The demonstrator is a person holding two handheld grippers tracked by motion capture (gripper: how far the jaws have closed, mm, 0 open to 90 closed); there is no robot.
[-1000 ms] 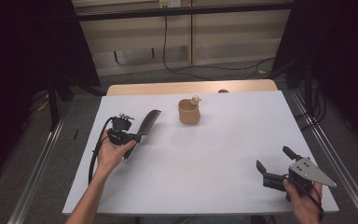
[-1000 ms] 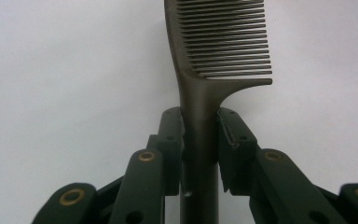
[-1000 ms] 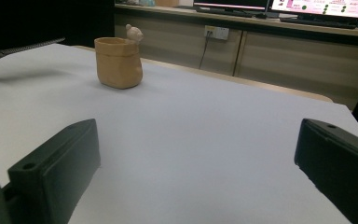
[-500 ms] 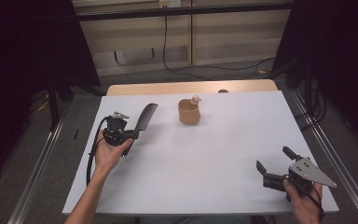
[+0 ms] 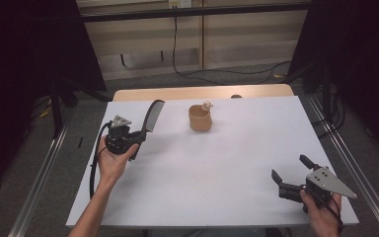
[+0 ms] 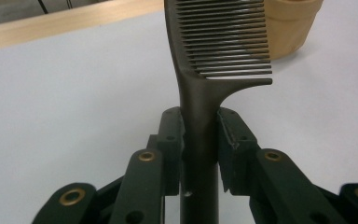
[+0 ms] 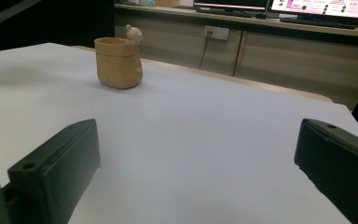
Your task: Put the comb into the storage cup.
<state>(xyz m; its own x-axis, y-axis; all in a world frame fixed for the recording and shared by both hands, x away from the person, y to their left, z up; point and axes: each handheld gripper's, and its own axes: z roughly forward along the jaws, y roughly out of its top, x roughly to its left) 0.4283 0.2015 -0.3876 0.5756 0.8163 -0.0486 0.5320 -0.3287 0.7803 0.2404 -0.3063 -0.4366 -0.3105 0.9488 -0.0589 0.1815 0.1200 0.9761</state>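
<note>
Left tool: pinching dark plastic comb handle, left of tan clay cup.
Right tool: spreading wide, well nearer than cup.

A matt dark plastic comb, a tan rough-skinned cup, and a smooth white table.

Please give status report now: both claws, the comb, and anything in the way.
Left claw shut on comb, held above the table. Right claw open, holding nothing. Tan cup beyond the comb, apart. Nothing between them.
</note>
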